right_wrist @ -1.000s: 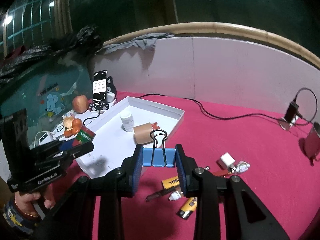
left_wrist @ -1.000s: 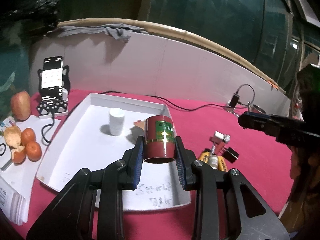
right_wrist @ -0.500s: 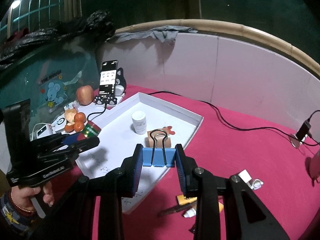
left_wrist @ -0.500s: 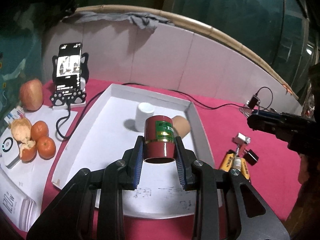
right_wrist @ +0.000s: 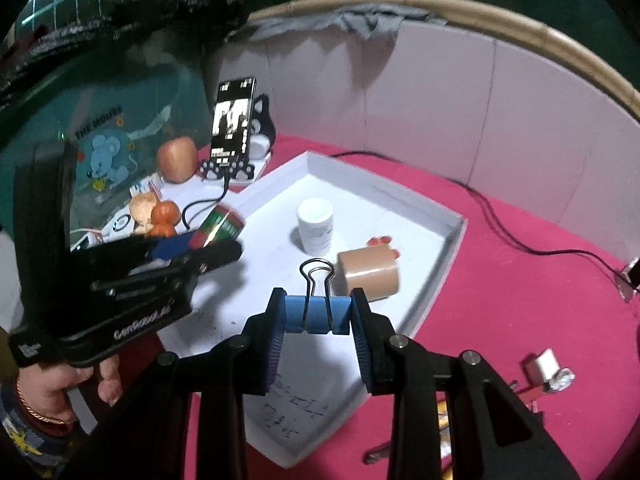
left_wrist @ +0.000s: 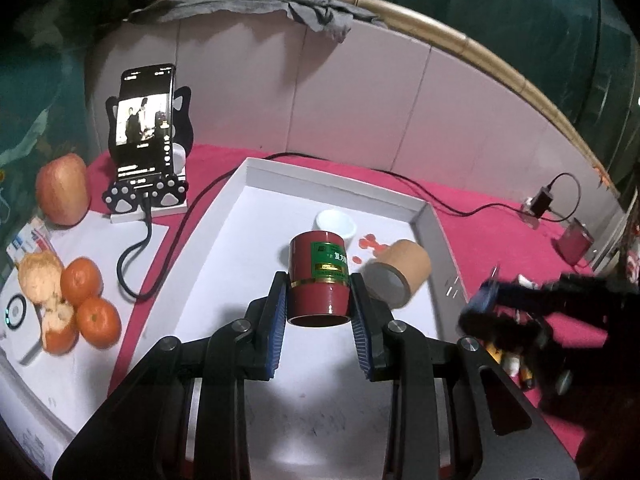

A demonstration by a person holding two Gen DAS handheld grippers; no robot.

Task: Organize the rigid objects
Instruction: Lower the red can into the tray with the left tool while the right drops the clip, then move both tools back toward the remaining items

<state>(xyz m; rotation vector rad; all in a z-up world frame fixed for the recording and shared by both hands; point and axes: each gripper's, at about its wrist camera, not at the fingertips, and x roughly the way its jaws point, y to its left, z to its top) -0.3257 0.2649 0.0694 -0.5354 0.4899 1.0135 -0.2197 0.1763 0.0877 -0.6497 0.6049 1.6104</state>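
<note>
My left gripper (left_wrist: 319,312) is shut on a dark red can with a green label (left_wrist: 318,278) and holds it above the white tray (left_wrist: 430,220). My right gripper (right_wrist: 318,316) is shut on a blue binder clip (right_wrist: 317,314) over the tray's near right part (right_wrist: 454,236). A white pill bottle (left_wrist: 335,222) and a brown tape roll (left_wrist: 398,276) sit in the tray; the bottle (right_wrist: 315,226) and roll (right_wrist: 368,272) also show in the right wrist view. The left gripper with the can (right_wrist: 218,226) shows there at left.
A phone on a cat stand (left_wrist: 146,148), an apple (left_wrist: 62,190) and oranges (left_wrist: 82,300) lie left of the tray. Batteries and small items (right_wrist: 548,372) lie on the red cloth to the right. A black cable (left_wrist: 460,208) runs behind the tray. A white wall stands behind.
Both grippers have moved over the tray with their loads still held. The left one swung left and forward with the can; the right one came in over the tray's right side.
</note>
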